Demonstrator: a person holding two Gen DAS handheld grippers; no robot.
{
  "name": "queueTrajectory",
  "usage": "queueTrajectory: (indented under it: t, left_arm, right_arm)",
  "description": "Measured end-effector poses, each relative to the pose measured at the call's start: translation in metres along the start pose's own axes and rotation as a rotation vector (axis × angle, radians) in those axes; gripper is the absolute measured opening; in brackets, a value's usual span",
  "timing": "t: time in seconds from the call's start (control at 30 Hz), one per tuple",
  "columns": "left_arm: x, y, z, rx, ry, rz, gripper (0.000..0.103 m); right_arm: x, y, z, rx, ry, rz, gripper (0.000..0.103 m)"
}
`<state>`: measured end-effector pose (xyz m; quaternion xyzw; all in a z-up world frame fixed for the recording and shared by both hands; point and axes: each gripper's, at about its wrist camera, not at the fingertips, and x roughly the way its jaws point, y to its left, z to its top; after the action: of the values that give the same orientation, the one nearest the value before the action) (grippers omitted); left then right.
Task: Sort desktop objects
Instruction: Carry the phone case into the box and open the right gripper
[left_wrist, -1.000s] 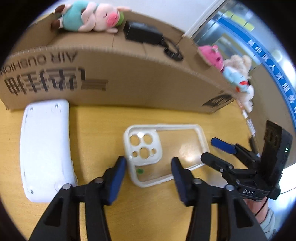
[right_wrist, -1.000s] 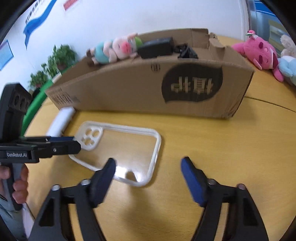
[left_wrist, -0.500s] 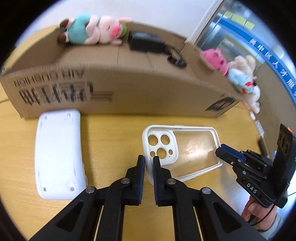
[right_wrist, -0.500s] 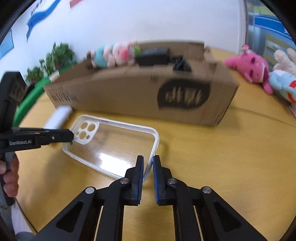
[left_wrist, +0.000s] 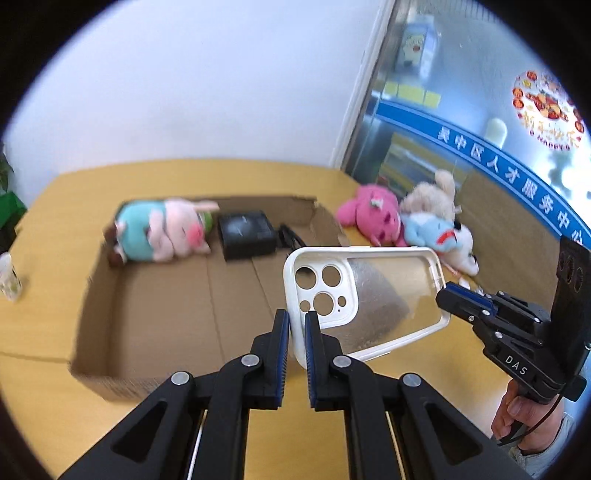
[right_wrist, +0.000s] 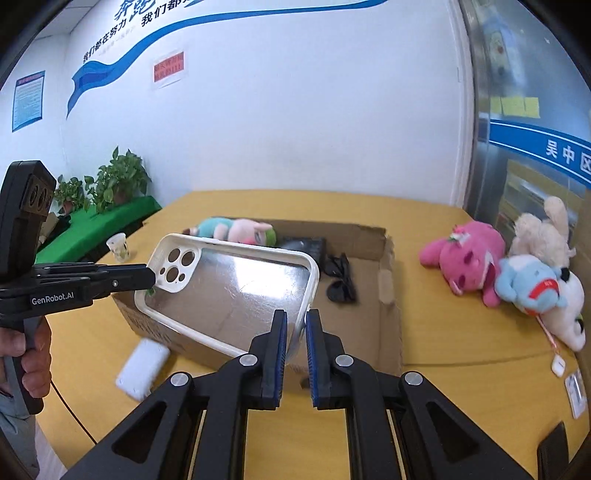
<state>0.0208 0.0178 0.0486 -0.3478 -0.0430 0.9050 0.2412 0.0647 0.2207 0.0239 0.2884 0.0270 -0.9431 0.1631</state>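
Note:
A clear phone case with a white rim (left_wrist: 384, 295) hangs in the air over the open cardboard box (left_wrist: 155, 314). My left gripper (left_wrist: 294, 325) is shut on its camera-hole end. My right gripper (right_wrist: 294, 325) is shut on the opposite rim, and the case also shows in the right wrist view (right_wrist: 236, 291). The right gripper shows in the left wrist view (left_wrist: 448, 299), and the left gripper in the right wrist view (right_wrist: 149, 275). The box (right_wrist: 384, 321) holds a pig plush (left_wrist: 162, 230), a black adapter (left_wrist: 247, 234) and dark sunglasses (right_wrist: 340, 277).
A white flat device (right_wrist: 142, 363) lies on the yellow table in front of the box. Pink, beige and blue plush toys (right_wrist: 517, 266) lie to the right of the box. A small cup (right_wrist: 118, 247) stands at the left. Small cards (right_wrist: 574, 391) lie at the right edge.
Both grippers closed on the phone case and lifted it off the table, up over the box. The views now look down into the box.

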Motion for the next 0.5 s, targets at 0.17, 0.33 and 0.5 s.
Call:
queueTrajectory:
  t: [0.17, 0.33, 0.5]
  left_arm:
    - [-0.003, 0.034, 0.027, -0.02, -0.027, 0.061, 0.008]
    - [-0.002, 0.075, 0.05, -0.045, -0.036, 0.117, 0.008]
    - [0.022, 0.114, 0.062, -0.074, 0.019, 0.179, 0.008]
  right_arm:
    - [0.041, 0.023, 0.032, -0.026, 0.02, 0.061, 0.01]
    - [0.1, 0.043, 0.057, -0.027, 0.073, 0.152, 0.01]
    - [0.16, 0.053, 0.074, -0.016, 0.146, 0.209, 0.012]
